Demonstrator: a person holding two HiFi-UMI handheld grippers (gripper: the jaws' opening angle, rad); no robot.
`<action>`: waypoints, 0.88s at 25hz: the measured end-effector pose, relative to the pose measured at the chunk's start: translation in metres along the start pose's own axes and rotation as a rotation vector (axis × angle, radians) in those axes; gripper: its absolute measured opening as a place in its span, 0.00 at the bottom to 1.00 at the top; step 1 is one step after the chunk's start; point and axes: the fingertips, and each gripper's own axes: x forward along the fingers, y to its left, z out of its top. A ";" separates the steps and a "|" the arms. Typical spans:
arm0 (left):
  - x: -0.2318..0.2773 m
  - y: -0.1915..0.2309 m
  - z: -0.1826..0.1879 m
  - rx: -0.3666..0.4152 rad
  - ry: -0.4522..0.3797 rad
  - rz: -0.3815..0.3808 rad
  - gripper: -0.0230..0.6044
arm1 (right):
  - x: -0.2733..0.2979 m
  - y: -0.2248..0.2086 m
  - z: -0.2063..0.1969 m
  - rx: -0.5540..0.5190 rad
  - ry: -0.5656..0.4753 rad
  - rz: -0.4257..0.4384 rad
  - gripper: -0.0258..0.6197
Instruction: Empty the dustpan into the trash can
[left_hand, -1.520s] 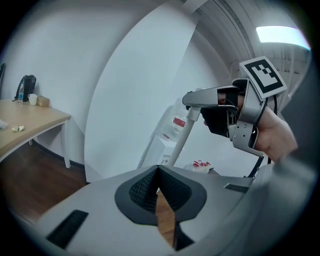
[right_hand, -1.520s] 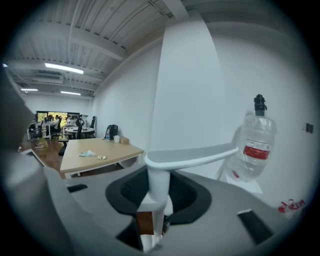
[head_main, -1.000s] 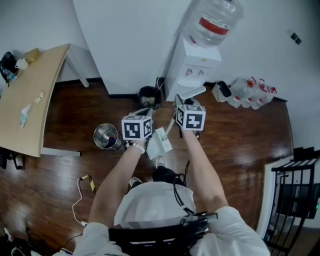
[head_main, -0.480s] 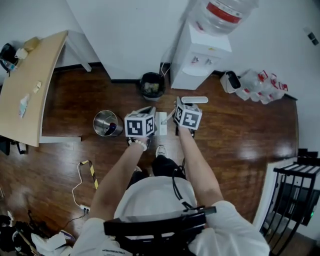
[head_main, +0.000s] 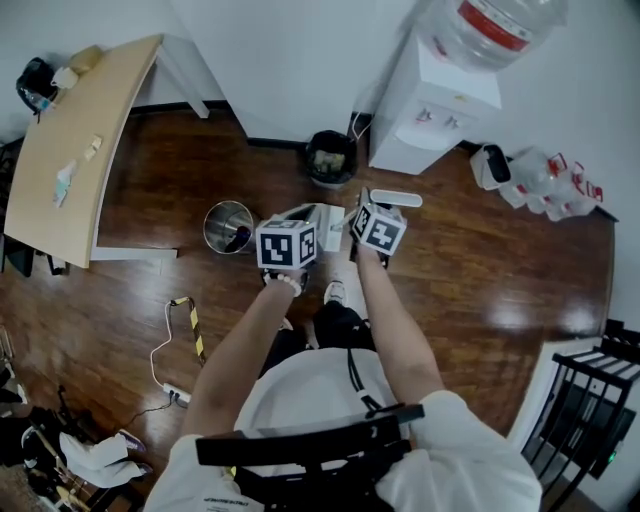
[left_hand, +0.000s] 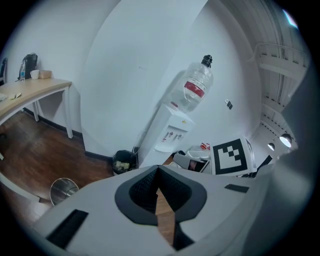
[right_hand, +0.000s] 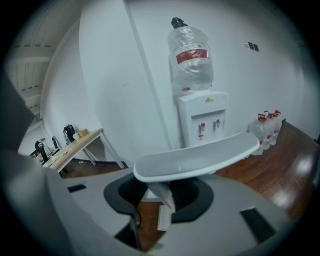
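While the dustpan is kept low between both grippers, a release is judged likely.
Its upright stem is framed loosely by the right gripper, whose jaws have just been opening, under the crosswise handle. The left gripper is closed on nothing. The trash can is found straight ahead by the wall, with open floor left alongside.

The white plastic dustpan has swung from a tilted hang at 6 o'clock of the grippers to a position between them, at 6 o'clock of the round black trash can. The right gripper jaws have just been opening, with the stem of the white bar handle between them. The left gripper and the right gripper have both lowered.
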 end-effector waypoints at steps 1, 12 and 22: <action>0.000 0.004 -0.002 -0.007 0.003 0.005 0.03 | 0.003 0.001 -0.008 0.000 0.002 0.000 0.26; -0.002 0.021 -0.018 -0.036 0.026 0.014 0.03 | 0.004 -0.018 -0.020 0.016 0.007 -0.010 0.27; 0.010 -0.006 -0.019 0.018 0.049 -0.040 0.03 | -0.007 -0.058 -0.036 0.057 0.029 -0.051 0.31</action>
